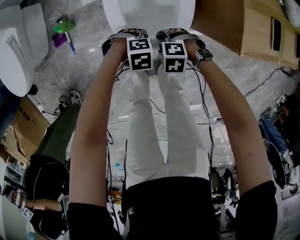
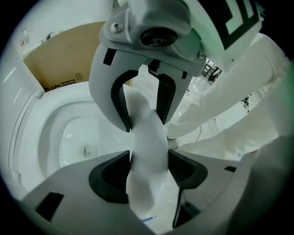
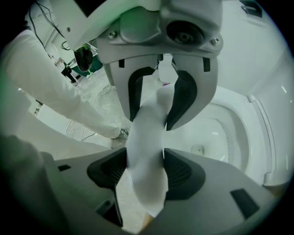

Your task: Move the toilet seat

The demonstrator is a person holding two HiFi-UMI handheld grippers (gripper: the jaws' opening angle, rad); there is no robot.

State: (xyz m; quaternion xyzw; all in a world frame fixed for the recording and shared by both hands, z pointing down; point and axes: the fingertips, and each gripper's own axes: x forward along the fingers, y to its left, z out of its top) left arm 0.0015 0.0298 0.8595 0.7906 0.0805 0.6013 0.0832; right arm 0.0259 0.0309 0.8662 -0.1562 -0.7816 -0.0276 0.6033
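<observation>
The white toilet seat (image 1: 149, 13) is at the top middle of the head view, with both grippers side by side at its near edge. My left gripper (image 1: 123, 38) is shut on the seat's rim, which passes as a white strip (image 2: 148, 137) between its dark pads. My right gripper (image 1: 180, 37) is shut on the same rim (image 3: 148, 133) just beside it. Each gripper view shows the other gripper clamped on the strip further along. The bowl (image 2: 69, 137) lies open below the raised seat and shows again as the bowl (image 3: 216, 133).
A second white toilet (image 1: 18, 47) stands at the left. A cardboard box (image 1: 243, 23) with a phone (image 1: 276, 33) on it is at the upper right. Green and purple items (image 1: 63, 29) and cables (image 1: 262, 84) lie on the floor. Another person (image 1: 51, 154) sits at the lower left.
</observation>
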